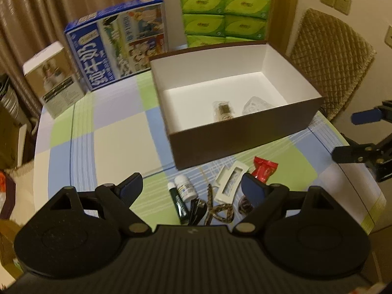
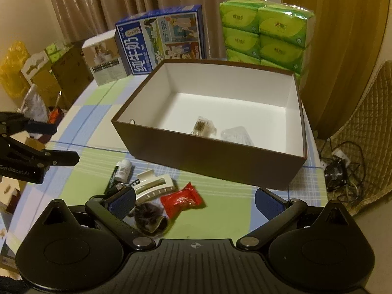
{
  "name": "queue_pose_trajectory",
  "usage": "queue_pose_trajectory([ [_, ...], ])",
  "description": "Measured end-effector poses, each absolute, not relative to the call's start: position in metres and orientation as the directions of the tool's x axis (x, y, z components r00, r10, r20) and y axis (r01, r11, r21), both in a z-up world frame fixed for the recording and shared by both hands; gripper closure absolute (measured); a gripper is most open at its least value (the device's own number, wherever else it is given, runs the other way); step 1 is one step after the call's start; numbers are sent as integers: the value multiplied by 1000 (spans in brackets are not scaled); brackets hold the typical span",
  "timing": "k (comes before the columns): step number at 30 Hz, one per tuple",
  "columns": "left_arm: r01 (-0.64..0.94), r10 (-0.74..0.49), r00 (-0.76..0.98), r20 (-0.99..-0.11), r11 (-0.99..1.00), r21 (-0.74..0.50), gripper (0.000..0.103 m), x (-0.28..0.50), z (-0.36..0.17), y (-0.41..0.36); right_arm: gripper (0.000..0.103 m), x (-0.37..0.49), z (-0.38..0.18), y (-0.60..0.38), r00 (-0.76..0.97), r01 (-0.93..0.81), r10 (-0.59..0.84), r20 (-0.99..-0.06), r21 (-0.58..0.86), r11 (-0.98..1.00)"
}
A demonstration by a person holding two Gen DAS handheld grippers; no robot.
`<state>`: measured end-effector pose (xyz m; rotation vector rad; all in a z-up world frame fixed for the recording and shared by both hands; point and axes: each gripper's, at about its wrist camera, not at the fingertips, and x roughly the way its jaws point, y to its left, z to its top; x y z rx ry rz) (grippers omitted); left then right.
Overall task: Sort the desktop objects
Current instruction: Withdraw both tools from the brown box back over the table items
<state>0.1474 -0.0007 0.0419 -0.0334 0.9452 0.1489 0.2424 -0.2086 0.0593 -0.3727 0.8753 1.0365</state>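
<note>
Mid-sort: two items lie in the box [image 2: 215,161], both the left gripper [image 1: 193,187] and right gripper [image 2: 194,202] are held with fingers apart and empty, and the red packet [image 2: 182,199] is judged the next pick.

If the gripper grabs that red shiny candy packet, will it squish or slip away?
The red candy packet looks like a crinkly foil wrapper, so it would probably crumple a bit when squeezed. Its glossy surface may be slippery. It seems small and puffy, so likely light, and it lies flat on the tablecloth, so it shouldn't roll.

left wrist: high, near, faces box [image 1: 235,93] | right wrist: same, perhaps closer
</note>
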Motion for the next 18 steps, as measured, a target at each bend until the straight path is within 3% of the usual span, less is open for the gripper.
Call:
queue_pose_trajectory([
  [8,-171,138,586,-798,984,45,18,126,34,13,2,236,54,-216,222,-857,613,-758,148,493],
  [18,-75,108,588,-802,994,79,20,107,4,2,2,228,29,-215,217,-865,618,-756,145,481],
])
